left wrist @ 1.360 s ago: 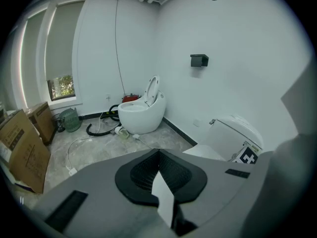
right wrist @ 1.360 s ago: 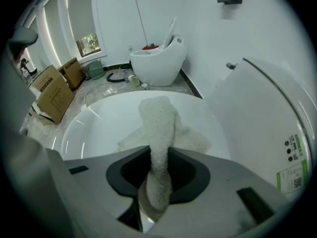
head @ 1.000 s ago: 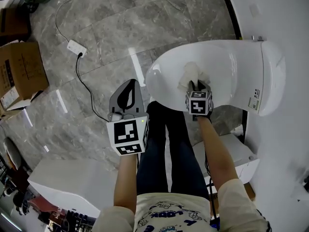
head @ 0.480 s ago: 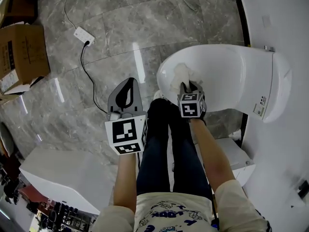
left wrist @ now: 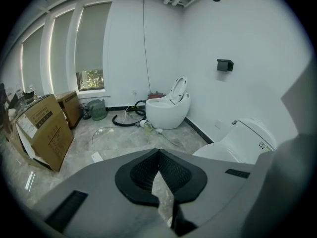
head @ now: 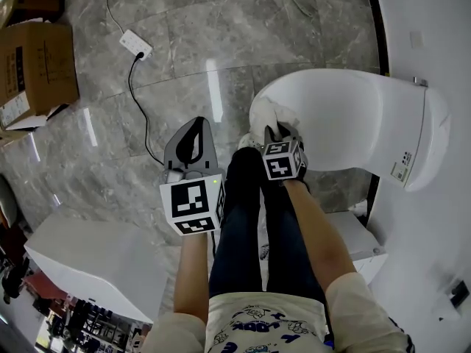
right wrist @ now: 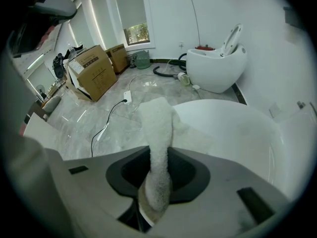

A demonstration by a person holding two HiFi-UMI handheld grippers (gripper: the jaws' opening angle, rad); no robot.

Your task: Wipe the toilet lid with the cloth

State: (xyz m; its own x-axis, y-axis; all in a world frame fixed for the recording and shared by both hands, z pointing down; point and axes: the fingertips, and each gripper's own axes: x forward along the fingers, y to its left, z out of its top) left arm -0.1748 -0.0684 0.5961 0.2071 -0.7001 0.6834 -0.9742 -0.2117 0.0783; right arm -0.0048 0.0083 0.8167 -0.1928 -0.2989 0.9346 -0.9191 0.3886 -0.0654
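The white toilet with its closed lid [head: 353,120] stands at the right of the head view. My right gripper [head: 277,134] is shut on a white fluffy cloth [head: 269,114] that lies on the lid's front left edge. In the right gripper view the cloth [right wrist: 157,148] runs out between the jaws onto the lid [right wrist: 233,133]. My left gripper [head: 190,144] is held over the floor, left of the toilet, its jaws nearly closed with nothing between them. The left gripper view has the toilet [left wrist: 242,140] at its right.
A white power strip [head: 137,43] with a black cable lies on the grey marble floor. A cardboard box [head: 37,68] stands at the far left. A white cabinet top [head: 88,259] is at the lower left. A second toilet [left wrist: 167,110] stands across the room.
My right gripper has dragged the cloth from the middle of the lid toward its front left edge. The left gripper has held its place.
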